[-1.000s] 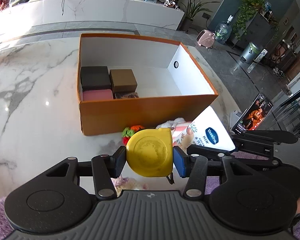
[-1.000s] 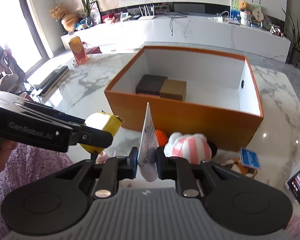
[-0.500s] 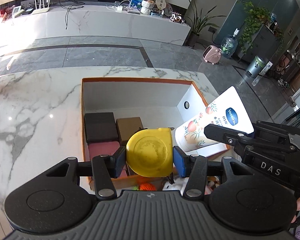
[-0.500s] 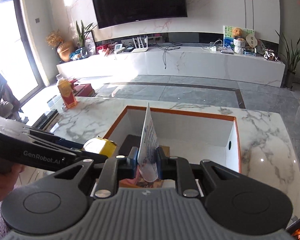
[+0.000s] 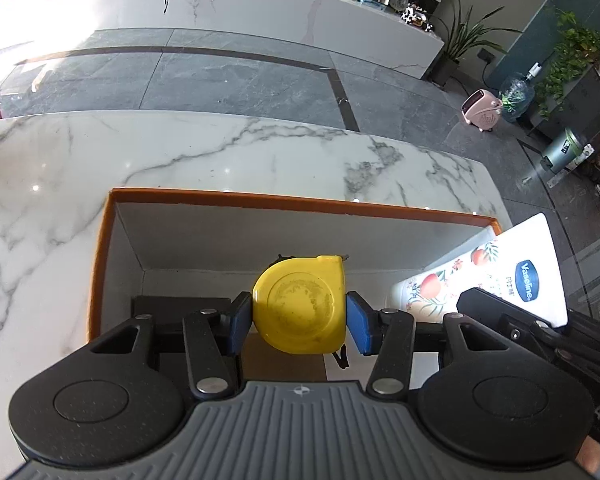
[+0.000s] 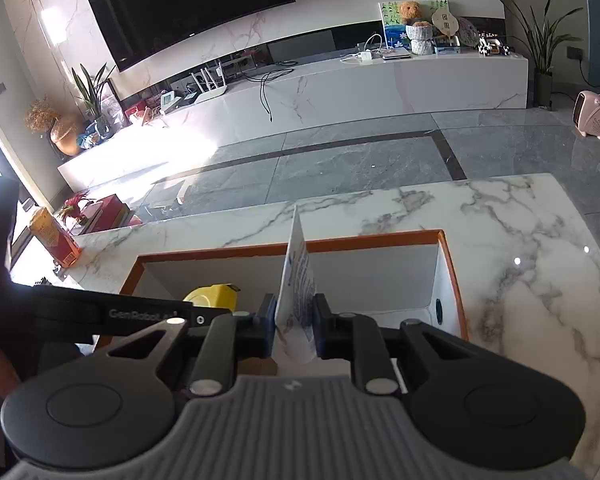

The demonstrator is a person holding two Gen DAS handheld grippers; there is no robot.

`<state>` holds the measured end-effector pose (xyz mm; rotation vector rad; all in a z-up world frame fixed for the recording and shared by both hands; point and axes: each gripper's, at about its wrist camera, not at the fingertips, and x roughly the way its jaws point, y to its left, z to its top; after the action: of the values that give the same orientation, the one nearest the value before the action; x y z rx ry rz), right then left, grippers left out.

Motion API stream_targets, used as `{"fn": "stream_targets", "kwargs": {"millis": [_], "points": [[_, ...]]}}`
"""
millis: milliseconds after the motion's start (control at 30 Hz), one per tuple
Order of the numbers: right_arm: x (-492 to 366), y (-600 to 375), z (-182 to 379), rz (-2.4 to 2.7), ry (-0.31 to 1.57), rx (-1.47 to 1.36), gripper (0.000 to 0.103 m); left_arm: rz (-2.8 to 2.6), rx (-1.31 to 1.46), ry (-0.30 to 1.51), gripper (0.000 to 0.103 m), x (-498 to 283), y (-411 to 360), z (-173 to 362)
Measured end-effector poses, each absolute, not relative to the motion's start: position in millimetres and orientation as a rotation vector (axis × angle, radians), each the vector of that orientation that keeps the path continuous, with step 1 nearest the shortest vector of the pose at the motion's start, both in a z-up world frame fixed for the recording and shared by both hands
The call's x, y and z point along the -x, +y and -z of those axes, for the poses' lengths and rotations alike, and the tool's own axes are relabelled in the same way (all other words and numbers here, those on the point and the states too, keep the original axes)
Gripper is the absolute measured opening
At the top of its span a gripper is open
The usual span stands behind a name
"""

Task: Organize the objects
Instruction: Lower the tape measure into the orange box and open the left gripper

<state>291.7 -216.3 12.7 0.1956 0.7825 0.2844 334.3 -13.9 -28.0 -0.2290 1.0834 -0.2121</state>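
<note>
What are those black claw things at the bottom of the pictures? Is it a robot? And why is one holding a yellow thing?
It is not a robot. A person holds a grabbing tool in each hand, and each tool has a small camera looking out along its two fingers. That is why the black parts fill the bottom of both pictures.

One picture comes from the left gripper. It is squeezing a yellow tape measure. The other comes from the right gripper, which pinches a white lotion tube, seen edge on. The same tube shows its fruit pictures in the left view.

Both tools are above an orange box that sits on a marble table. Inside the box lie a dark box and a brown box. The person is tidying things into it.
</note>
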Motion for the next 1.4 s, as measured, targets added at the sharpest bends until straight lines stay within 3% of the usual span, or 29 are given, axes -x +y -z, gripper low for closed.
{"fn": "stream_targets", "kwargs": {"millis": [833, 967, 1033, 1167, 1400], "points": [[-327.5, -212.9, 28.3, -0.288, 0.864, -0.207, 0.02, 0.135, 0.124, 1.184, 0.059, -358.6, -27.1, 72.7], [-328.2, -213.6, 31.7, -0.29, 0.876, -0.22, 0.02, 0.156, 0.12, 1.135, 0.064, -354.7, -24.6, 62.2], [-328.9, -214.1, 32.4, -0.294, 0.879, -0.23, 0.02, 0.162, 0.118, 1.121, 0.072, -352.8, -22.7, 54.5], [-329.5, -209.0, 34.4, -0.292, 0.882, -0.215, 0.02, 0.182, 0.118, 1.082, 0.064, -343.3, -13.1, 35.6], [-347.3, -192.0, 36.3, -0.256, 0.892, -0.133, 0.02, 0.19, 0.157, 0.927, 0.063, -319.6, 19.2, -11.1]]}}
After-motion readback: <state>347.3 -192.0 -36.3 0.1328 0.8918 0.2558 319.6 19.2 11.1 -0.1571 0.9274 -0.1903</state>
